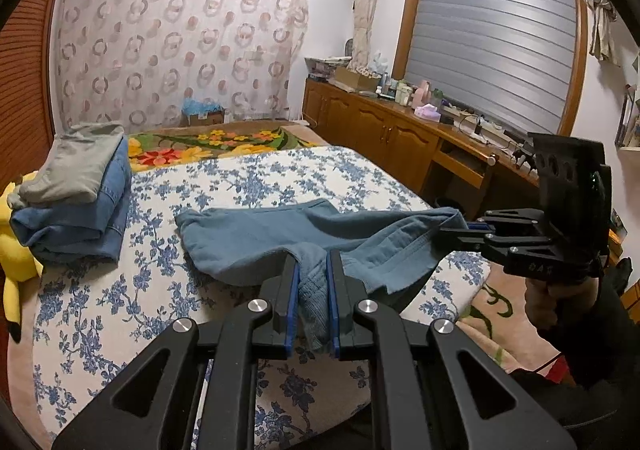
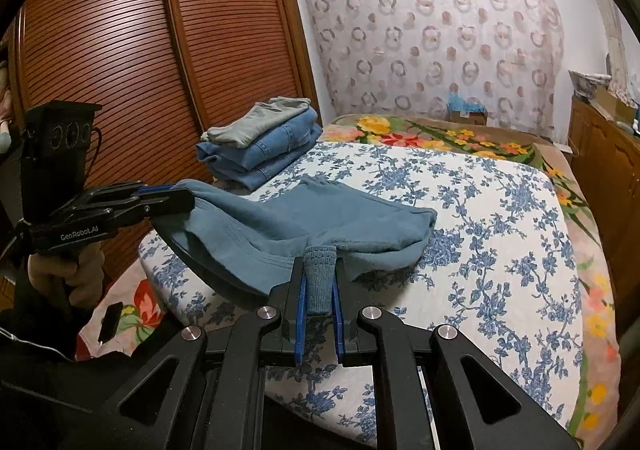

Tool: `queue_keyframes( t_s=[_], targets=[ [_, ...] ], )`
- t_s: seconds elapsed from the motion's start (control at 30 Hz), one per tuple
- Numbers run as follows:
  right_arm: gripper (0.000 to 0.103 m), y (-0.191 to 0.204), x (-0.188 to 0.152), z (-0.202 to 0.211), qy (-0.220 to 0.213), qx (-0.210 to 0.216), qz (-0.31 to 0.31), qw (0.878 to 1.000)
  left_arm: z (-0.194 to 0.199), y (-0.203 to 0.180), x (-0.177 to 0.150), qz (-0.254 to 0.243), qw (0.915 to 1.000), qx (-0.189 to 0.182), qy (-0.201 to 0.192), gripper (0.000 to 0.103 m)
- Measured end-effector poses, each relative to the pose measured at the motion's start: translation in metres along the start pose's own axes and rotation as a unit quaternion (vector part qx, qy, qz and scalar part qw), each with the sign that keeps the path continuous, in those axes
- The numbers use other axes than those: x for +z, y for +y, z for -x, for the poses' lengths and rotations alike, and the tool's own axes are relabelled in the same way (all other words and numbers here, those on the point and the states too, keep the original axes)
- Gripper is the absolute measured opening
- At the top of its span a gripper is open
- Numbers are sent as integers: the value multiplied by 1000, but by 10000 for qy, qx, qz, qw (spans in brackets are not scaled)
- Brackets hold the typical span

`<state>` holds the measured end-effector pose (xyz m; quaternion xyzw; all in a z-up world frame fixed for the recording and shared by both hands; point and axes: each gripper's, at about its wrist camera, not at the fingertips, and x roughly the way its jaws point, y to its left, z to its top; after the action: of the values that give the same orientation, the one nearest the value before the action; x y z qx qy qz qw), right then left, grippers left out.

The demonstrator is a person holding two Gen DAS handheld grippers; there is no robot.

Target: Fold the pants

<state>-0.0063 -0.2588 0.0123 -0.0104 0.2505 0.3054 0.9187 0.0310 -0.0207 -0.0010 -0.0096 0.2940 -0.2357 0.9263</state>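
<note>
Your left gripper (image 1: 312, 270) and right gripper (image 2: 320, 274) were each clamped on a cuff of the soft teal-blue cotton pants (image 1: 280, 238), which stretched away across the blue-flowered bedspread (image 1: 260, 177).

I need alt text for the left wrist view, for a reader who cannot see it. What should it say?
The left gripper is shut on a bunched edge of the blue pants, which lie on a bed with a blue floral cover. At the right, the right gripper pinches another edge of the same pants. A stack of folded clothes sits at the far left.
</note>
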Motion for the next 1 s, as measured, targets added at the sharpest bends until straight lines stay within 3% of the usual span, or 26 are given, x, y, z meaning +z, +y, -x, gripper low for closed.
queue_keyframes(
  t_s=[0.5, 0.6, 0.77, 1.0],
  targets=[
    [11, -31, 33, -75, 73, -265, -265, 9993, -58, 37, 24, 157, 9991, 323, 239, 13],
    [11, -33, 33, -95, 159, -471, -183, 9986, -76, 43, 20, 181, 9978, 489, 414, 13],
    [11, -39, 27, -123, 411, -494, -310, 9974, -93, 50, 7, 324, 9964, 456, 633, 13],
    [11, -48, 40, -133, 334, -441, -493, 9972, -97, 58, 25, 371, 9967, 487, 532, 13]
  ],
)
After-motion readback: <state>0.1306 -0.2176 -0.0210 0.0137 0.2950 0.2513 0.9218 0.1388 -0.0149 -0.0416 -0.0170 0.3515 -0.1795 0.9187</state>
